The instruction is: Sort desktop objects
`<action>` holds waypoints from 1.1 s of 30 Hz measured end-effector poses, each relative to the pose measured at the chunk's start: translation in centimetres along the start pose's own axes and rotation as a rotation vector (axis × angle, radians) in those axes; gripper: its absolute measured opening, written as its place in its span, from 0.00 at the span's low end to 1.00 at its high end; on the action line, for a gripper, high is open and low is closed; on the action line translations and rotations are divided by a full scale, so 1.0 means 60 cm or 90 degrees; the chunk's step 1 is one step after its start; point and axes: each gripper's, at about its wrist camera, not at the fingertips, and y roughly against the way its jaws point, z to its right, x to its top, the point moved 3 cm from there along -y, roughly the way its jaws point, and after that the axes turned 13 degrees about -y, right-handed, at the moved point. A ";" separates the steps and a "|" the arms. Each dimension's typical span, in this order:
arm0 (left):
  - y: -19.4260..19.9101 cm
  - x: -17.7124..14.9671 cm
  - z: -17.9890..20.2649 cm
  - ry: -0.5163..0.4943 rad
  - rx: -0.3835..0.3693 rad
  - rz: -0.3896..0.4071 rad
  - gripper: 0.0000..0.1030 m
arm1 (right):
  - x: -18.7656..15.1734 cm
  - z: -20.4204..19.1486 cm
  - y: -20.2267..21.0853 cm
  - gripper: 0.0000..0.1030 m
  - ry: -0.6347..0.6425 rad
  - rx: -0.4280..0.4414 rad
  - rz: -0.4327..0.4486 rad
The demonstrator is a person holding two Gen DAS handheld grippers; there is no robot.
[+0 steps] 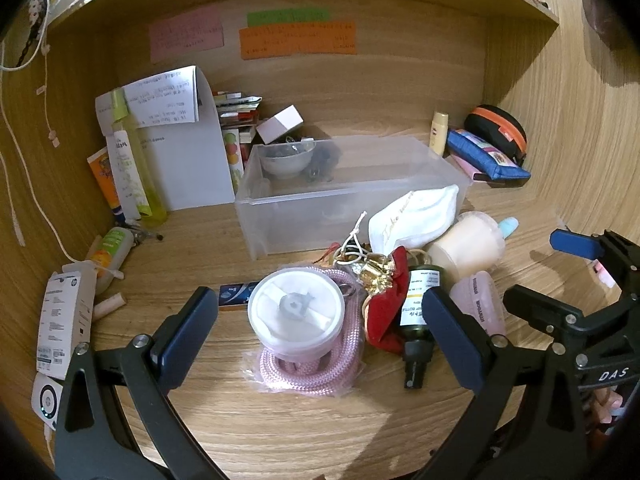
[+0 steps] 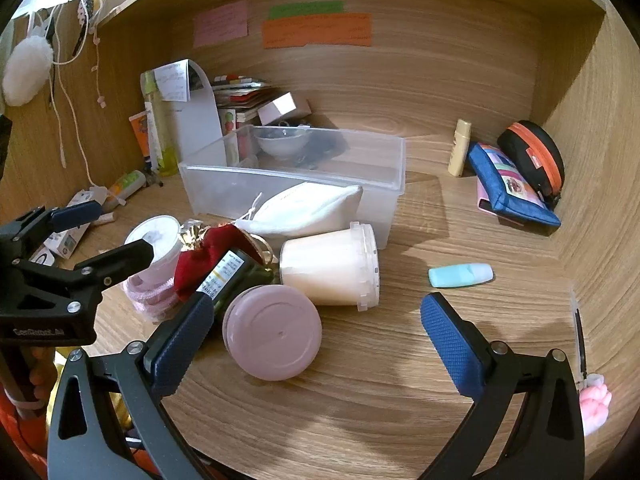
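Observation:
A clear plastic bin [image 1: 448, 168] [image 2: 396, 160] stands mid-desk with a white bowl [image 1: 286, 160] inside. In front lies a pile: a white-lidded tub [image 1: 296, 312] on pink rope [image 1: 308, 372], a red pouch [image 1: 386, 312], a dark green bottle [image 1: 420, 308], a cream tub [image 2: 332, 272] on its side, a pink jar [image 2: 272, 332], a white cloth bag [image 2: 308, 208]. My left gripper [image 1: 320, 332] is open around the white-lidded tub, not touching it. My right gripper [image 2: 316, 332] is open, its left finger beside the pink jar.
A mint tube [image 2: 460, 274] lies right of the pile. A blue pouch [image 2: 508, 188], an orange-black case [image 2: 536, 156] and a small cream bottle [image 2: 460, 152] sit at the back right. Papers, a yellow bottle [image 1: 136, 172] and boxes crowd the back left. Wooden walls enclose the desk.

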 end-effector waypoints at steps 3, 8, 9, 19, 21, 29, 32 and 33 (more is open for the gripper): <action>0.005 0.000 -0.007 0.006 0.000 0.004 1.00 | 0.002 0.002 0.004 1.00 0.000 -0.001 0.006; 0.013 -0.006 -0.038 0.024 -0.021 0.000 1.00 | 0.007 0.003 0.016 1.00 0.014 -0.009 0.029; 0.017 -0.009 -0.047 0.025 -0.016 0.001 1.00 | 0.008 0.003 0.020 1.00 0.021 -0.013 0.038; 0.049 -0.059 -0.129 0.057 0.044 0.035 1.00 | 0.010 0.005 0.029 1.00 0.036 0.017 0.031; 0.039 -0.075 -0.141 0.053 0.036 0.001 1.00 | 0.005 0.006 0.022 1.00 0.039 0.033 0.007; -0.027 -0.147 -0.187 0.063 0.030 -0.117 1.00 | -0.026 0.006 -0.007 0.99 0.050 0.052 -0.057; -0.041 -0.156 -0.195 0.069 0.028 -0.125 0.91 | -0.038 0.001 -0.023 0.99 0.060 0.044 -0.074; -0.044 -0.157 -0.197 0.071 0.032 -0.123 0.84 | -0.041 0.000 -0.029 0.99 0.060 0.045 -0.083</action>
